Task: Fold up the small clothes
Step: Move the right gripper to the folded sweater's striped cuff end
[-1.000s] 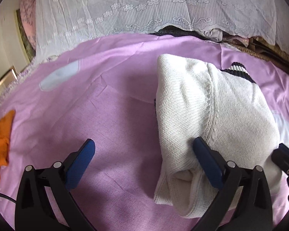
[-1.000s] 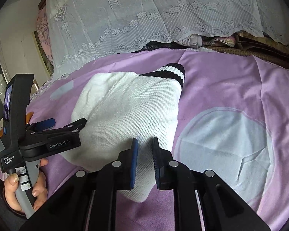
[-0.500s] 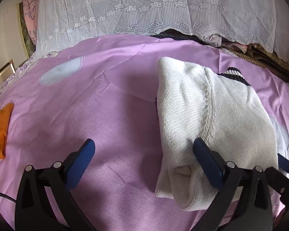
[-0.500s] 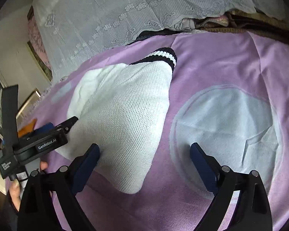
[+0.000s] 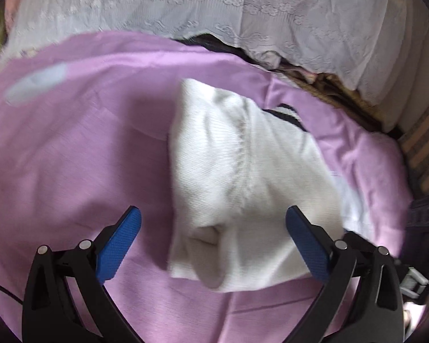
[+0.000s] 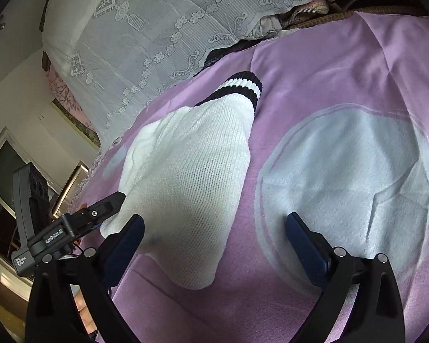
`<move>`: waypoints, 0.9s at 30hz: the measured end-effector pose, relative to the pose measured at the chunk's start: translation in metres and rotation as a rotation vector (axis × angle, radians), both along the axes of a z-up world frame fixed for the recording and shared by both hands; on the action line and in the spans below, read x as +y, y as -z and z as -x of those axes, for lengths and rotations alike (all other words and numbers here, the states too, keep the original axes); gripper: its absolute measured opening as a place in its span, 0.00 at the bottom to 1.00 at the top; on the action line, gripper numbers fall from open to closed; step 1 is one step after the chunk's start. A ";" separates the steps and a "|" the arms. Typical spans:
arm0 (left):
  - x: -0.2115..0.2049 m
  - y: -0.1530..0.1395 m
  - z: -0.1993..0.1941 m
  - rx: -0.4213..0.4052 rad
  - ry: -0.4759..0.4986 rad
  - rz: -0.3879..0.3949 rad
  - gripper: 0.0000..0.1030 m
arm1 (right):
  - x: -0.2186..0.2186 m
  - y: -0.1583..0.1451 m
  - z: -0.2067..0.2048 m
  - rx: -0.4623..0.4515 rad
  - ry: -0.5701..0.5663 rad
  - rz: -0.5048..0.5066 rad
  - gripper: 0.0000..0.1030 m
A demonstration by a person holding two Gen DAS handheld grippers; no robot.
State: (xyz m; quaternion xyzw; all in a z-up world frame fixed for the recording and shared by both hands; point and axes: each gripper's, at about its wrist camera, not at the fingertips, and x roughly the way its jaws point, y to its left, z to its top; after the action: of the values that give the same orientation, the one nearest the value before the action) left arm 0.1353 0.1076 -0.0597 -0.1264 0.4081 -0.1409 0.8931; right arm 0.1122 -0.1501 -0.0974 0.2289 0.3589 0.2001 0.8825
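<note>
A folded white knit sweater [image 5: 243, 171] with a black-and-white striped cuff [image 6: 240, 85] lies flat on the purple sheet [image 5: 71, 157]. My left gripper [image 5: 213, 211] is open wide, its blue pads either side of the sweater's near end and not pressing on it. In the right wrist view the right gripper [image 6: 214, 217] has its jaws opening, almost fully spread. The near corner of the sweater [image 6: 191, 177] lies between and below its fingers, not gripped. One black left fingertip [image 6: 111, 203] shows at the sweater's left edge.
The sheet has a large pale blue round patch [image 6: 343, 171] right of the sweater. A white lace cover [image 5: 243, 5] rises behind, with dark and patterned fabrics [image 6: 300, 14] piled under its edge. A framed picture [image 6: 71, 183] leans at the far left.
The right jaws went from nearly shut at the sweater's near corner to wide apart. The left view swung right and blurred; the orange cloth left its view. The sweater stayed put.
</note>
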 end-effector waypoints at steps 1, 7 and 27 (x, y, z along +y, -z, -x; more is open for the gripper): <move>0.002 0.004 -0.004 0.030 0.022 0.042 0.96 | -0.001 0.000 0.000 0.000 0.000 -0.007 0.97; 0.005 0.026 -0.024 0.136 0.080 0.156 0.96 | -0.012 0.002 0.002 0.008 0.016 -0.099 0.97; -0.011 0.031 -0.058 0.160 0.159 0.255 0.96 | -0.016 0.010 -0.107 0.109 0.033 -0.263 0.66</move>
State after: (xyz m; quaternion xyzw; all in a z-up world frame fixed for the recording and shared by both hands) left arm 0.1936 0.0967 -0.0910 -0.2168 0.4653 -0.2512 0.8206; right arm 0.2194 -0.1665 -0.1069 0.3589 0.3732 0.2179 0.8273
